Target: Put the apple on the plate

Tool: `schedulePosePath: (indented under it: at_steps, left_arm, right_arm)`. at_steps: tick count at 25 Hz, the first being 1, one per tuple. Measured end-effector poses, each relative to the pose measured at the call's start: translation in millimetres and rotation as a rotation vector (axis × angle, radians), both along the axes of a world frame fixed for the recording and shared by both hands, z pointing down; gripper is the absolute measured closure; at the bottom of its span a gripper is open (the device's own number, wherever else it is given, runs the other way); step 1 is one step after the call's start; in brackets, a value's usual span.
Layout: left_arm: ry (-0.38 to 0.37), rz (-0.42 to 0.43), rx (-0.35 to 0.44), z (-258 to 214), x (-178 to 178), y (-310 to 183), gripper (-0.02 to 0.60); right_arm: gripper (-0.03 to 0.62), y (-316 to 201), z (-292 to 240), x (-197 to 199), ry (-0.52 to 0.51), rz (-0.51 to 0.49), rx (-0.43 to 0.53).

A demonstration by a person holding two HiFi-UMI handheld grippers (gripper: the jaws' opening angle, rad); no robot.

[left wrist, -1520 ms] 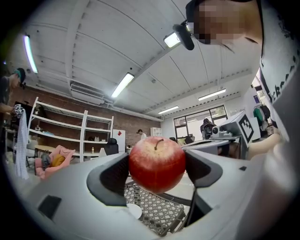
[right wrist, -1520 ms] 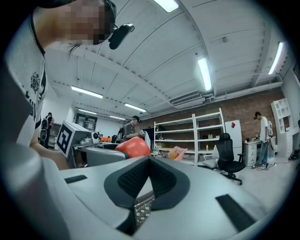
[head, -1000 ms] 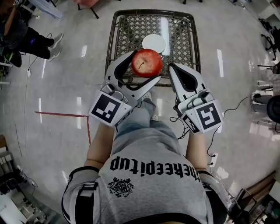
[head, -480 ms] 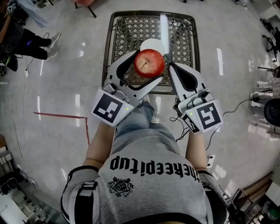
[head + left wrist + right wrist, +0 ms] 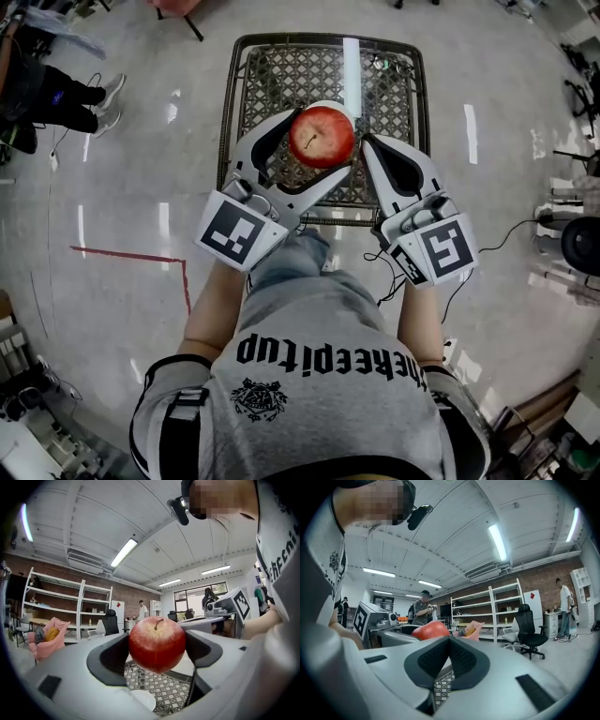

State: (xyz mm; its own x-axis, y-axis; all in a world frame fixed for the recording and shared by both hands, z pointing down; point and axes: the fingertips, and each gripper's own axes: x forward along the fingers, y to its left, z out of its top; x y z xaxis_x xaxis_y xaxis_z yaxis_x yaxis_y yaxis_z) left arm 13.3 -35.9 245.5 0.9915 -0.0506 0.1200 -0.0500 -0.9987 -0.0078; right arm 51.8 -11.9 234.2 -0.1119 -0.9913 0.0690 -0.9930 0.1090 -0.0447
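Observation:
A red apple [image 5: 322, 137] hangs above the metal mesh table [image 5: 272, 66], with my left gripper [image 5: 314, 142] shut on it. In the left gripper view the apple [image 5: 157, 644] sits stem up between both black pads, and the white plate [image 5: 140, 699] lies on the mesh [image 5: 176, 691] just below it. In the head view the apple hides nearly all of the plate. My right gripper [image 5: 367, 143] is just right of the apple, its pads [image 5: 461, 660] pressed together with nothing between them. The apple [image 5: 430, 630] shows to its left.
A person's legs [image 5: 66, 89] are at the far left on the floor. A red tape line [image 5: 131, 253] marks the floor on the left, and cables [image 5: 525, 220] run on the right. Shelves [image 5: 487, 616] and an office chair [image 5: 530, 632] stand in the room.
Both grippers have moved forward over the table. The apple, still held in the left one, now covers the plate that showed beyond it before.

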Motion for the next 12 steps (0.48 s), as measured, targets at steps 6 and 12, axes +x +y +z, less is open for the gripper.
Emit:
schedulePosePath:
  at_steps: [6,12]
  left_arm:
    - [0.013,0.004,-0.008,1,14,-27,0.178]
    - [0.006,0.002,-0.021,8,21,-50,0.178]
  right_arm:
    - [0.591,-29,1,15,0.006,0.004,-0.006]
    - [0.591,-50,6,22,0.012,0.011,-0.015]
